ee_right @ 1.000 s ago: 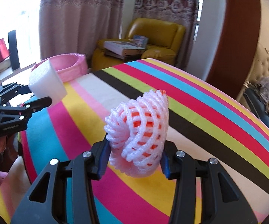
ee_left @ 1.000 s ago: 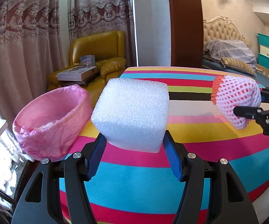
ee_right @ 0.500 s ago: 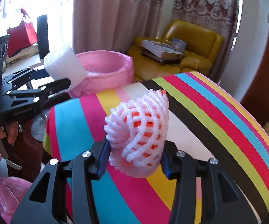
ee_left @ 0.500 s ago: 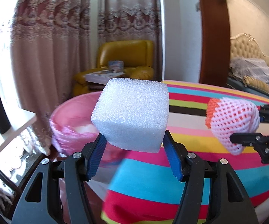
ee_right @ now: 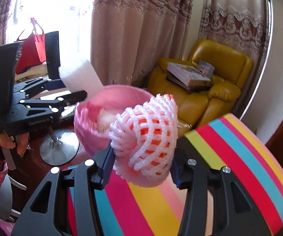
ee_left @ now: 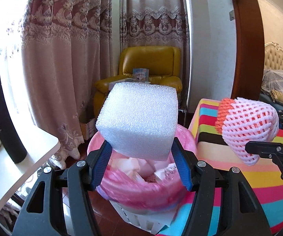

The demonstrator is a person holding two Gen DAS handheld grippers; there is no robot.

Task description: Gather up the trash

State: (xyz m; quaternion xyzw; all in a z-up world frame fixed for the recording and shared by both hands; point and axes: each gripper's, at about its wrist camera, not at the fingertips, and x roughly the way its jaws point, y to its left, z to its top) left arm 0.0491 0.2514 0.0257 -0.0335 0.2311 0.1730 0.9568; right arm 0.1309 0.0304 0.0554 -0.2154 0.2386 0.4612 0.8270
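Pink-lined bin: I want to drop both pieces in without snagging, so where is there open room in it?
The pink-lined bin holds crumpled wrappers low down, leaving its mouth open under the foam cube in the left tongs. The net sleeve in the right tongs hangs over the striped table, beside the rim.

The white foam cube [ee_left: 137,120] hides the far rim of the pink-lined trash bin [ee_left: 141,194], whose near rim is motion-blurred. Scraps inside it are too smeared to identify. The striped table [ee_right: 229,167] runs off frame.
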